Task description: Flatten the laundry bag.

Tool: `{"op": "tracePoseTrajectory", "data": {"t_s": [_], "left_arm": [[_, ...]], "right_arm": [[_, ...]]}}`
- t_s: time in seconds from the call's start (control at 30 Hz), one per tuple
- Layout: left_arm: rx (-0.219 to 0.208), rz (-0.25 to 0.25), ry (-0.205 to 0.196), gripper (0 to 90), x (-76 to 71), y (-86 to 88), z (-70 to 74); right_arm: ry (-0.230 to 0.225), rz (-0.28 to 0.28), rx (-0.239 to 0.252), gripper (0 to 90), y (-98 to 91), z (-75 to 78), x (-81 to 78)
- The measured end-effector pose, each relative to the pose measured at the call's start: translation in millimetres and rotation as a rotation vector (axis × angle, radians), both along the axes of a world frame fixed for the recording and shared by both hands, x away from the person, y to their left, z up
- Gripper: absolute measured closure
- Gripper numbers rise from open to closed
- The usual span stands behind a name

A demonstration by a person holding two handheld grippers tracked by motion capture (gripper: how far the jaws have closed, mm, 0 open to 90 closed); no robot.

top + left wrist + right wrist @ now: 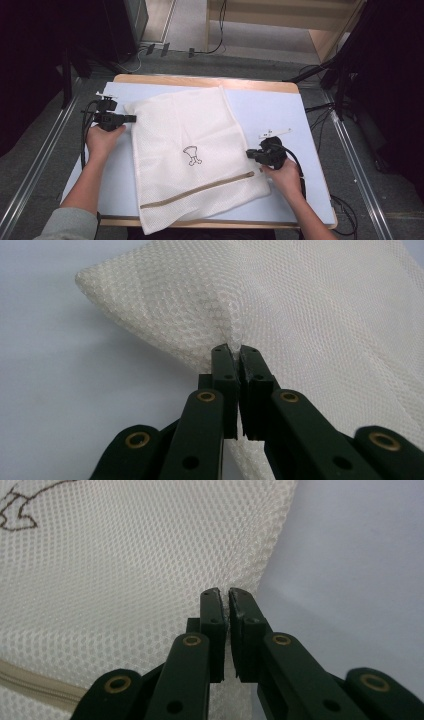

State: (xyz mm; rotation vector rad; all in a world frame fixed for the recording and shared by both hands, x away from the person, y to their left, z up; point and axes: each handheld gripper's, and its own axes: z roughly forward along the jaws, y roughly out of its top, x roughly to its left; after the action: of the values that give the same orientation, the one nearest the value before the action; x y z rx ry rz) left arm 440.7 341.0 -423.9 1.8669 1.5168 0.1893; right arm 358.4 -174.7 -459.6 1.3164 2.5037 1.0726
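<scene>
A white mesh laundry bag lies flat on the table, with a small dark drawing at its middle and a beige zipper running near its front edge. My left gripper is shut on the bag's left edge near the far corner; in the left gripper view the mesh bunches between the jaws of the left gripper. My right gripper is shut on the bag's right edge, where the mesh is pinched at the tips of the right gripper.
The table top is pale blue with a wooden rim. Bare surface lies right of the bag and in a strip at the left. Cables and dark stands ring the table on the floor.
</scene>
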Motion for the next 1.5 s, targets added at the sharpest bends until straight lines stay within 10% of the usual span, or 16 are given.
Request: {"op": "tracePoseTrajectory", "data": {"t_s": [0.57,0.8,1.5], "left_arm": [[0.025,-0.012,-0.014,77.1,15.1,-11.9,0.2],[0.008,-0.012,-0.020,61.7,-11.7,-6.1,12.3],[0.053,-0.046,0.078,54.3,-91.4,-13.6,-12.9]], "right_arm": [[0.021,0.062,-0.003,73.7,2.4,-2.5,-28.3],[-0.070,0.045,0.027,61.3,-2.4,5.3,-20.1],[-0.078,-0.002,0.036,55.1,8.4,-2.1,25.6]]}}
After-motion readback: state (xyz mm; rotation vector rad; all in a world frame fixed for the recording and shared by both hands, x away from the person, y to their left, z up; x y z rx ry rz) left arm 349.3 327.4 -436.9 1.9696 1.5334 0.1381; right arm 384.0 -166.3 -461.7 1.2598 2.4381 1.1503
